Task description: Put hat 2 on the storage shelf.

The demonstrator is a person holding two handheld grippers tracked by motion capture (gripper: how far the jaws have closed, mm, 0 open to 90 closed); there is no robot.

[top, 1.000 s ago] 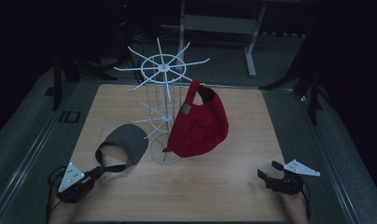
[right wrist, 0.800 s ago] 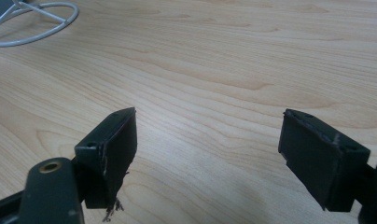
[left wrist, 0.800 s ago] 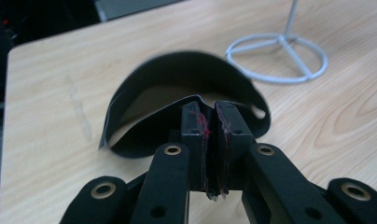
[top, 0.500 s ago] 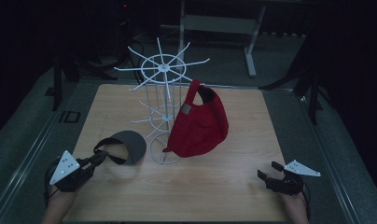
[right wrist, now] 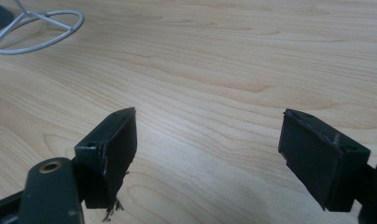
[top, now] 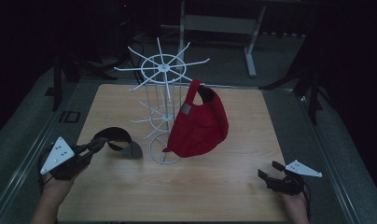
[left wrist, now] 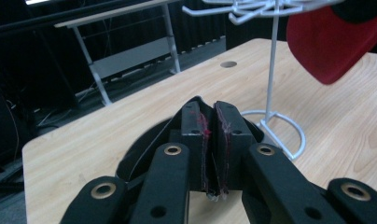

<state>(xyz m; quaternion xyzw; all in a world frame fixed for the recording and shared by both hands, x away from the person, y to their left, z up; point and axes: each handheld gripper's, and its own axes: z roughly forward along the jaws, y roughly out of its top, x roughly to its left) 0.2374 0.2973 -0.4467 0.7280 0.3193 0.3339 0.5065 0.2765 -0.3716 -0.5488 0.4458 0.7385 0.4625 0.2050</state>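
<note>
A black cap (top: 119, 140) hangs lifted above the table's left front, and my left gripper (top: 99, 143) is shut on its rim. In the left gripper view the jaws (left wrist: 209, 121) press together on the dark fabric (left wrist: 144, 149) curving below them. A red cap (top: 198, 123) hangs on the white wire rack (top: 163, 93) in the middle of the table; its edge (left wrist: 336, 42) also shows at the upper right of the left gripper view. My right gripper (top: 270, 170) rests low at the front right, jaws (right wrist: 207, 135) wide open over bare wood.
The rack's ring base (left wrist: 275, 126) stands just right of the black cap, and its edge (right wrist: 37, 28) lies far ahead of the right gripper. The wooden table (top: 224, 186) has free room between the two hands. Dark stands and a bench (top: 219, 23) surround the table.
My left gripper has risen with the black cap, lifting it off the table where it lay flat. The right gripper has stayed put.
</note>
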